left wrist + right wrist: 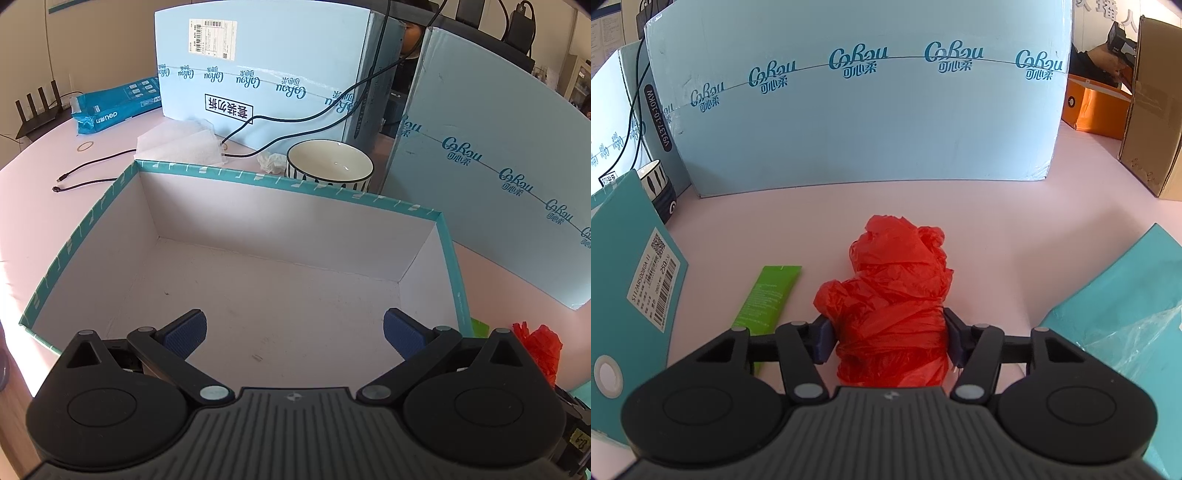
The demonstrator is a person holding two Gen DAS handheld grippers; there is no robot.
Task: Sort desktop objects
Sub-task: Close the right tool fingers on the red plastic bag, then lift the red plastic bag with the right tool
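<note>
A crumpled red plastic bag (897, 280) lies on the pink table in the right wrist view. My right gripper (890, 338) is shut on its near end, with both blue pads pressed into its sides. A green tube (768, 295) lies flat just left of the bag. In the left wrist view my left gripper (294, 325) hangs open over an empty white box with a teal rim (288, 181), nothing between its fingers. The red bag (539, 347) also shows to the right of that box.
A striped bowl (328, 162) and a crumpled tissue (271, 162) sit behind the box. Large light-blue cartons (258, 74) (868, 122) wall off the back. Black cables (92, 173), a tissue pack (181, 142), a blue package (114, 107); a teal lid (1126, 295) and cardboard box (1156, 110) at right.
</note>
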